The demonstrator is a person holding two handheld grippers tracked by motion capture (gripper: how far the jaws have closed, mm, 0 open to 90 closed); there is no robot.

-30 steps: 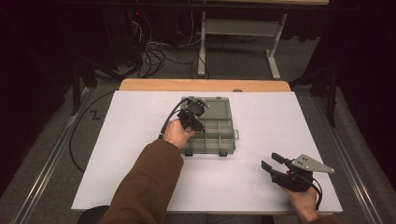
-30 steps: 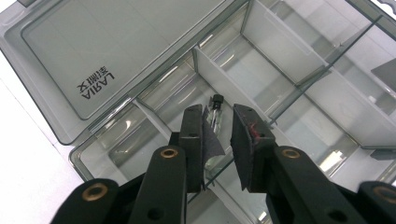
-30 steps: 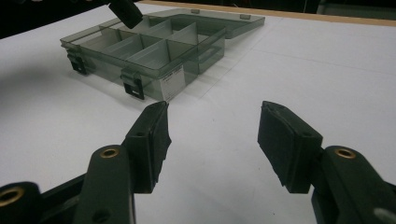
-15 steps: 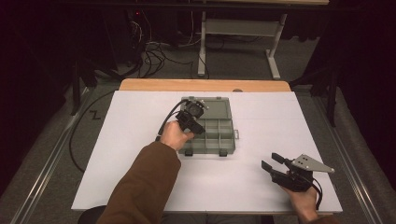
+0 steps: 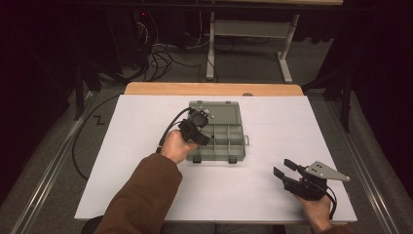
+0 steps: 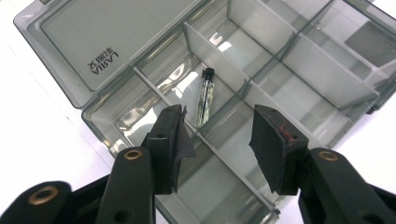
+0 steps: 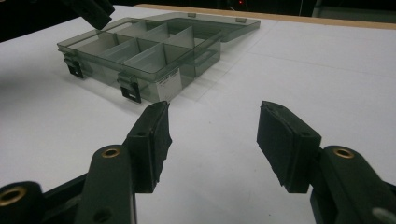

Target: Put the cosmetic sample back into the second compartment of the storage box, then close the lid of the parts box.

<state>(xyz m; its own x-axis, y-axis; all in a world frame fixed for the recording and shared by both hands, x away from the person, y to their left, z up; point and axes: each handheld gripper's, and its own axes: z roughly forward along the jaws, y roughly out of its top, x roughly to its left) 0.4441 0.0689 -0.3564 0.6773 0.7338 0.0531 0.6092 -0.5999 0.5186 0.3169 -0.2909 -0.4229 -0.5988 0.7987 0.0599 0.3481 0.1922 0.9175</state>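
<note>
High view, left gripper [image 5: 198, 130] tilted over organizer box [image 5: 229, 146]

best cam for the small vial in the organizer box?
Left gripper view: the vial lies in plain sight in a compartment of the box, black cap up, beyond the open left gripper. In the high and right gripper views I can't make it out.

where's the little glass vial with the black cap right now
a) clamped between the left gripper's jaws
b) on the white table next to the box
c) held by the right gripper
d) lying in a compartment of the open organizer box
d: in the left gripper view the vial lies on the floor of a compartment of the organizer box, beyond the left gripper, whose jaws have just been opening and stand apart with nothing pressed between them.
</note>
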